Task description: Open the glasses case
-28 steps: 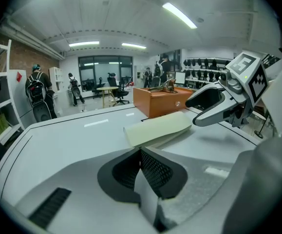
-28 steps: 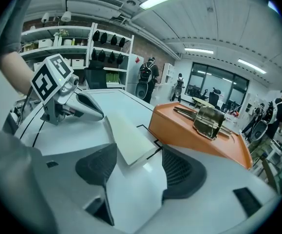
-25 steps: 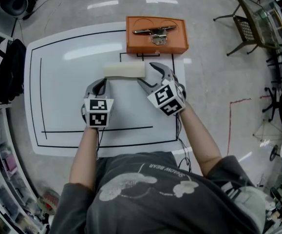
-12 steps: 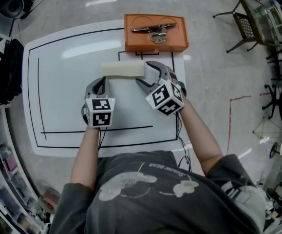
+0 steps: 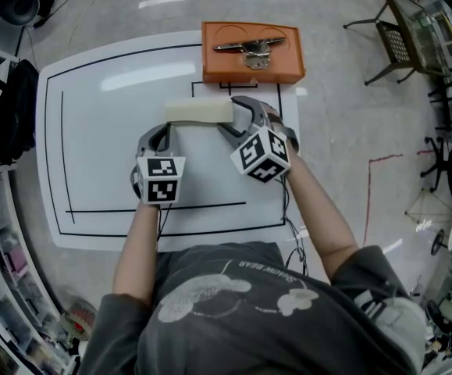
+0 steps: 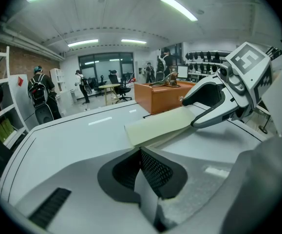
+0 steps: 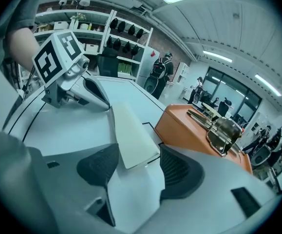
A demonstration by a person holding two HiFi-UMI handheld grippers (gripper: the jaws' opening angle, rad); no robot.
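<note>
The glasses case (image 5: 198, 112) is a pale cream oblong lying shut on the white table, also in the left gripper view (image 6: 160, 126) and the right gripper view (image 7: 131, 135). My right gripper (image 5: 237, 119) straddles the case's right end. Its jaws are closing, with the case's end between the pads (image 7: 94, 165) and a gap still showing on the far side. My left gripper (image 5: 163, 133) sits at the case's left end, its jaws together, with the tips (image 6: 141, 152) just short of the case's near corner and nothing between them.
An orange box (image 5: 250, 55) with a metal cleat on top stands just behind the case. The white table top (image 5: 93, 131) carries black outline markings. A chair (image 5: 401, 41) stands on the floor at the far right, and shelving lines the left edge.
My right gripper has rolled a little, its marker cube shifting up and left, and its jaws have narrowed slightly around the case's end. The left gripper and the case have stayed put.
</note>
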